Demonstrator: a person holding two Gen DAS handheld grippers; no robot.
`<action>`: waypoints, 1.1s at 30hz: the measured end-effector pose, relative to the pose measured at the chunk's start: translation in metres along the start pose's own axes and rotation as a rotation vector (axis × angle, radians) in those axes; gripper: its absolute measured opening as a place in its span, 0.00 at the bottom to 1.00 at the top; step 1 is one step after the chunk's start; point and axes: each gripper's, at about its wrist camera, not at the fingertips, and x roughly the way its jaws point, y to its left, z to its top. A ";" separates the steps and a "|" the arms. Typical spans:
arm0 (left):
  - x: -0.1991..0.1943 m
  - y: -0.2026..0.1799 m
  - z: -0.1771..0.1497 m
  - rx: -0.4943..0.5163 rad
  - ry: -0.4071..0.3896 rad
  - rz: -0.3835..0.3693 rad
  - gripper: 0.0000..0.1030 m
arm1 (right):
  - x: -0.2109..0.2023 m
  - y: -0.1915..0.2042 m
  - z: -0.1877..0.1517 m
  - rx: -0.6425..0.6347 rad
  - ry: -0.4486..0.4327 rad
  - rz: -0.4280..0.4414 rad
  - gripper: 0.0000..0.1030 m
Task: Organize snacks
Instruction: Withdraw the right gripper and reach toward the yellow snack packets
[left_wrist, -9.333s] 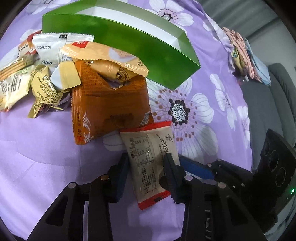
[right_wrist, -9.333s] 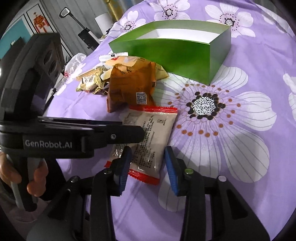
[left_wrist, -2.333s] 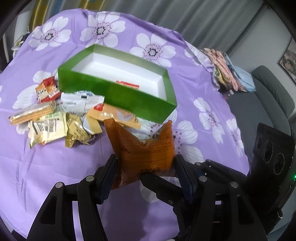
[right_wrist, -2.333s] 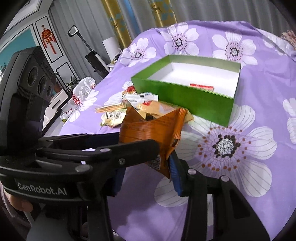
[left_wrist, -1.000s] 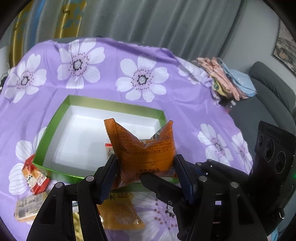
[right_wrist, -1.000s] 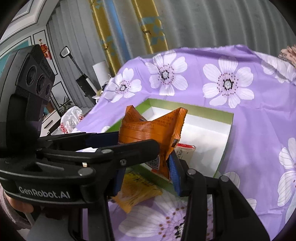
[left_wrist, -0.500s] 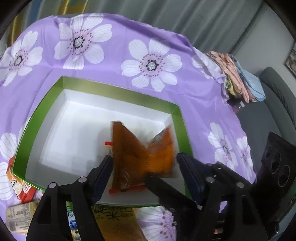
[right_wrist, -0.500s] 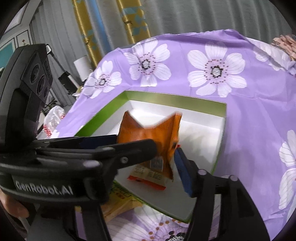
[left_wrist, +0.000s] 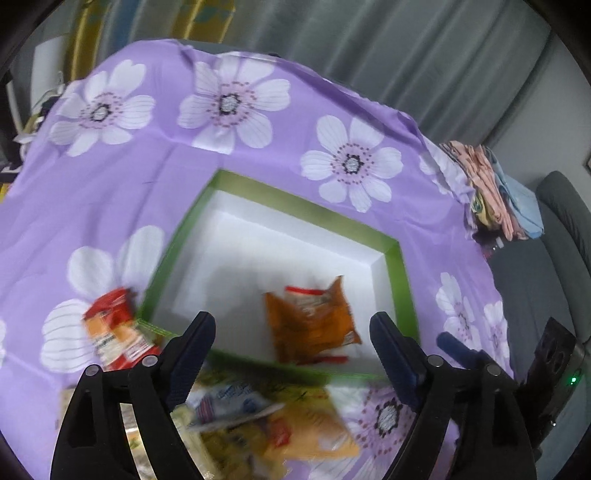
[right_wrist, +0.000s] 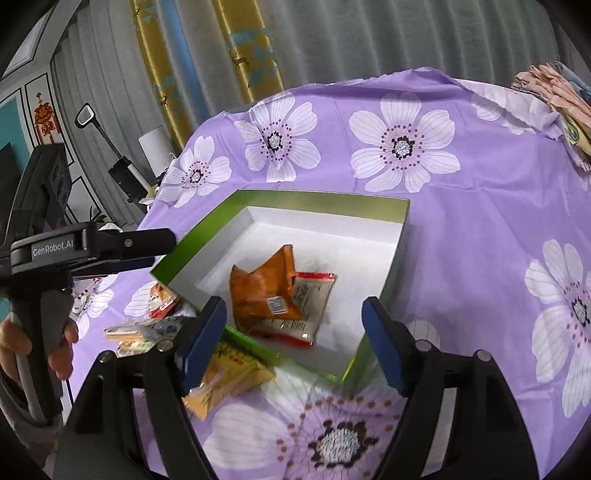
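Lying inside the green box (right_wrist: 400, 236) atop a cream packet (right_wrist: 314, 306), the orange snack bag (right_wrist: 264, 295) is placed. Your loose snacks (right_wrist: 225, 373) sit just outside the box's near-left wall, nearer your left tool (left_wrist: 291, 354); both it and your right tool (right_wrist: 293, 341) are spread empty.
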 end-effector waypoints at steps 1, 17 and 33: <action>-0.004 0.003 -0.002 0.000 0.000 0.005 0.92 | -0.003 0.001 -0.002 0.003 0.002 0.004 0.76; -0.056 0.055 -0.052 -0.108 0.008 0.023 0.93 | -0.030 0.037 -0.036 -0.035 0.044 0.067 0.83; -0.068 0.069 -0.102 -0.179 0.066 -0.011 0.93 | -0.028 0.068 -0.066 -0.098 0.137 0.151 0.83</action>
